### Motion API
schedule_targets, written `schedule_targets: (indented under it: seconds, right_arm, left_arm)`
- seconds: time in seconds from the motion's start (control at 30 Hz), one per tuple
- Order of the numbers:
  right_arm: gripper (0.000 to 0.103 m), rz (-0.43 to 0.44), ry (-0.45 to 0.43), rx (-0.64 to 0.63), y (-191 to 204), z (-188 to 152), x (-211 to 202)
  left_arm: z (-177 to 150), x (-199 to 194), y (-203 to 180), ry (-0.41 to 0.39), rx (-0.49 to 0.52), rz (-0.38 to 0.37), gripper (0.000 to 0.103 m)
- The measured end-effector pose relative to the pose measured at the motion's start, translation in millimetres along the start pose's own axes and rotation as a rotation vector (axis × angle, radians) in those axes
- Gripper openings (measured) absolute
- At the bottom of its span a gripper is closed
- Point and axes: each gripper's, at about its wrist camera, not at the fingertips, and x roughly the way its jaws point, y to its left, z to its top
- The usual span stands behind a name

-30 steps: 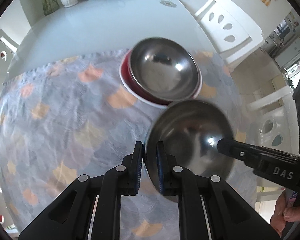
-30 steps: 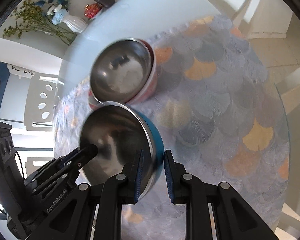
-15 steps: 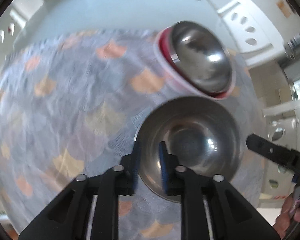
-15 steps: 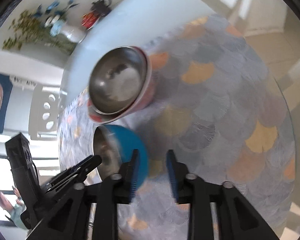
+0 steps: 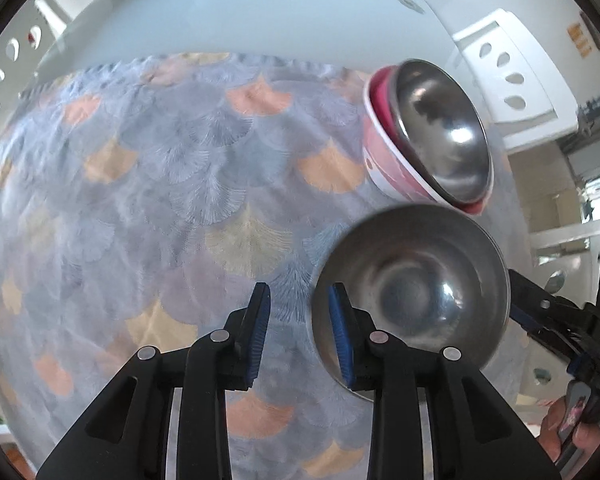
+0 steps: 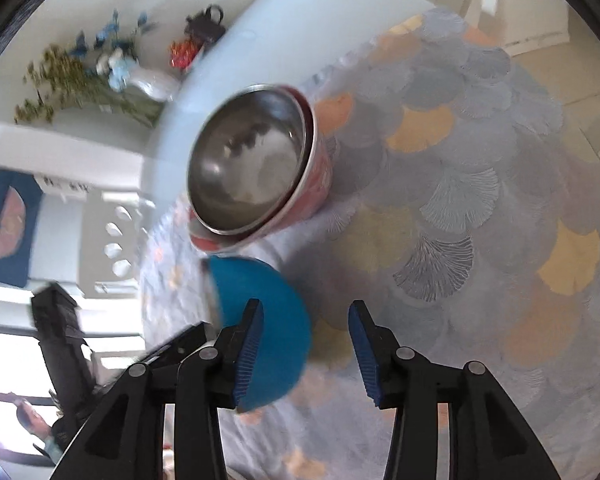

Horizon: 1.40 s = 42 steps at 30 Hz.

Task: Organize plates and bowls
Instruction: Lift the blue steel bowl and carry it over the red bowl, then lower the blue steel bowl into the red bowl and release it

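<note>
Blue-shelled steel bowl (image 5: 410, 292) lies on the patterned cloth (image 5: 180, 184), just short of the steel bowl nested in the red one (image 5: 440, 128). Left claw (image 5: 300, 336) released, bowl's near rim at its right finger; right claw (image 6: 306, 354) released, bowl off to its left. Judgement: left is nearer.

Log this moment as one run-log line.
left gripper: open, beside blue bowl | right gripper: open, beside same bowl | steel bowl: nested in red bowl | surface: patterned tablecloth
</note>
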Motion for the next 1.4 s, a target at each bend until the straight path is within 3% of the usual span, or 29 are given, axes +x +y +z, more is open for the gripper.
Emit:
schedule_targets:
  seconds: [0.03, 0.1, 0.17, 0.33, 0.37, 0.4, 0.43, 0.5, 0.67, 0.9, 1.13, 1.4]
  right_arm:
    - [0.044, 0.01, -0.027, 0.02, -3, 0, -4]
    - [0.056, -0.007, -0.088, 0.059, -10, -2, -13]
    - [0.056, -0.008, -0.09, 0.057, -10, -4, -13]
    - [0.056, -0.074, 0.037, -0.004, -4, -9, 22]
    - [0.056, -0.06, 0.049, 0.004, -5, -10, 27]
    - [0.054, -0.043, 0.071, 0.013, -7, -10, 34]
    - [0.048, -0.046, 0.082, 0.01, -7, -10, 38]
    - [0.024, -0.07, 0.088, -0.02, -5, -13, 41]
    - [0.02, -0.103, 0.083, -0.044, 1, -15, 37]
    - [0.021, -0.104, 0.083, -0.079, 21, -13, 14]
    - [0.021, -0.09, 0.043, -0.097, 47, 6, -19]
    - [0.021, -0.088, 0.01, -0.13, 70, 34, -41]
  left_arm:
    - [1, 2, 1, 0.01, -0.003, -0.021, 0.028]
    - [0, 9, 1, 0.044, 0.009, -0.106, 0.028]
    - [-2, 13, -2, 0.056, 0.007, -0.143, 0.029]
    - [-4, 27, -18, 0.059, 0.058, -0.084, 0.025]
    - [-5, 28, -19, 0.05, 0.062, -0.084, 0.018]
    - [-6, 28, -22, 0.041, 0.067, -0.088, 0.011]
    - [-7, 28, -25, 0.034, 0.078, -0.077, 0.011]
    - [-9, 26, -34, 0.014, 0.113, -0.051, 0.008]
    - [-11, 17, -50, 0.01, 0.163, -0.032, 0.008]
    - [-15, -14, -47, -0.017, 0.137, -0.061, 0.008]
    - [5, -51, -56, -0.086, 0.15, -0.11, 0.008]
    - [46, -63, -76, -0.141, 0.143, -0.108, 0.008]
